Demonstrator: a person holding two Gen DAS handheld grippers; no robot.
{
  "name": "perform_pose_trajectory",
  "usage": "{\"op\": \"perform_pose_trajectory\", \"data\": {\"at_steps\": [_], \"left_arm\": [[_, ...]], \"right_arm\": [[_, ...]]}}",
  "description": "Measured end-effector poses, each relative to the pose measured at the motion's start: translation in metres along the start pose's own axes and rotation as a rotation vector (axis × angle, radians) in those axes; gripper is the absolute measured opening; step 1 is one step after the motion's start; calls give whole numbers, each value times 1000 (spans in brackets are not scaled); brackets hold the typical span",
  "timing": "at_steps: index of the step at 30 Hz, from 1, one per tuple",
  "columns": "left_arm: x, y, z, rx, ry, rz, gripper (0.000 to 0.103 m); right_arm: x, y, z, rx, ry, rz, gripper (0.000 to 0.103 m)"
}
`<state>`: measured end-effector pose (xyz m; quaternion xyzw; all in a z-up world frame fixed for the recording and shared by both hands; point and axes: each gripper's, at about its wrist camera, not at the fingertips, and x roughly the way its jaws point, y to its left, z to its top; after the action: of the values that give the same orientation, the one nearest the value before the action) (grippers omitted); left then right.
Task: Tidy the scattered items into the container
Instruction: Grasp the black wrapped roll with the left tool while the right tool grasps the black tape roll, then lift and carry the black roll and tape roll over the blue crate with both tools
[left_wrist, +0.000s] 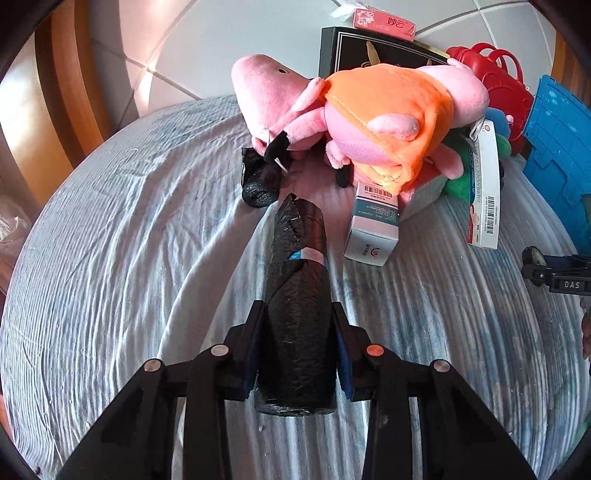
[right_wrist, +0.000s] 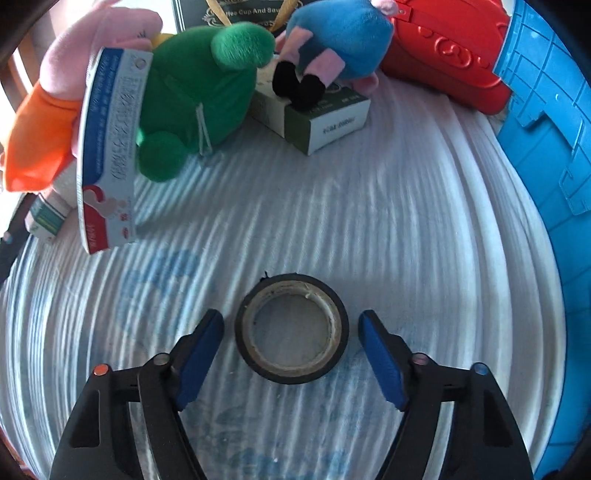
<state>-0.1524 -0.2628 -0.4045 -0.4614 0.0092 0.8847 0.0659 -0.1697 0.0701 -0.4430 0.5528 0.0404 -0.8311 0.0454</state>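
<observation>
So on the left side, the left tool (left_wrist: 297, 332) is clamped on a black roll of bin bags (left_wrist: 297, 295), pads pressing both sides of it, roll pointing away over the wrinkly white cloth (left_wrist: 129, 240) that everything sits on. Just past its far end there's a second, smaller black roll (left_wrist: 260, 181), touching the foot of the pink plush pig in an orange dress (left_wrist: 369, 114), which is flopped over a small white-and-teal box (left_wrist: 373, 229).

Moving right, a green plush (right_wrist: 192, 96) sits beside a blue-dressed plush (right_wrist: 332, 40) propped on a dark green box (right_wrist: 317, 118). The right tool (right_wrist: 291, 347) is spread apart around a roll of black tape (right_wrist: 291, 328) lying flat on the cloth, pads not touching it. Far right is the blue container (right_wrist: 546, 129), with a red plastic case (right_wrist: 447, 55) leaning against it.
</observation>
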Motion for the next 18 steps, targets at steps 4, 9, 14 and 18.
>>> {"op": "perform_pose_trajectory", "data": {"at_steps": [4, 9, 14, 18], "left_arm": [[-2, 1, -2, -3, 3, 3, 34], [-13, -2, -9, -2, 0, 9, 33], [-28, -4, -13, -7, -9, 20, 33], [-40, -4, -14, -18, -21, 32, 33]], "right_arm": [[-3, 1, 0, -11, -7, 15, 62], [-10, -1, -1, 3, -1, 34, 56], [-23, 1, -4, 2, -10, 51, 56], [-36, 7, -4, -17, -21, 70, 56]]}}
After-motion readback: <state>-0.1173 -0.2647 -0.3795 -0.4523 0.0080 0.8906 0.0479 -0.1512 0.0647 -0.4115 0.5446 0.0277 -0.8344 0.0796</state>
